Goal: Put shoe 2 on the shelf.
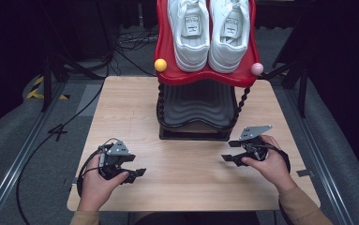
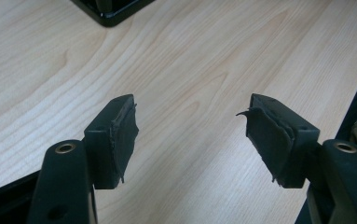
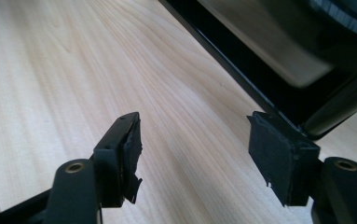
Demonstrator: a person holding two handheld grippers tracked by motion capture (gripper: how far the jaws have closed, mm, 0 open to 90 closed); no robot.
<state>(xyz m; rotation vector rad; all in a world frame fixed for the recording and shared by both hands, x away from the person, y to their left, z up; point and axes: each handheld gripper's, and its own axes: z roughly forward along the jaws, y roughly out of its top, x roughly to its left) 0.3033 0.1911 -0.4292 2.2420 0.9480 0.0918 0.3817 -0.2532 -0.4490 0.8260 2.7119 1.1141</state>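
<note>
Left gripper, right gripper rest low on table, jaws apart, empty. Pre-reach; next: lift toward shoes on rack.

Bright overhead light on the pale table, dark surroundings; up close the rack base blurs (soft glare).

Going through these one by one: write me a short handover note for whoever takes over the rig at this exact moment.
Left gripper: jaws open, holding nothing, low over the table at front left.
Right gripper: jaws open, holding nothing, at front right, beside the base of the black rack.
Things: a pair of white sneakers sits side by side on the red tray atop the rack, at the table's far edge.
Done: nothing looks handled so far.
Left: probably reaching up for the sneakers; both grippers are well short of them.
</note>
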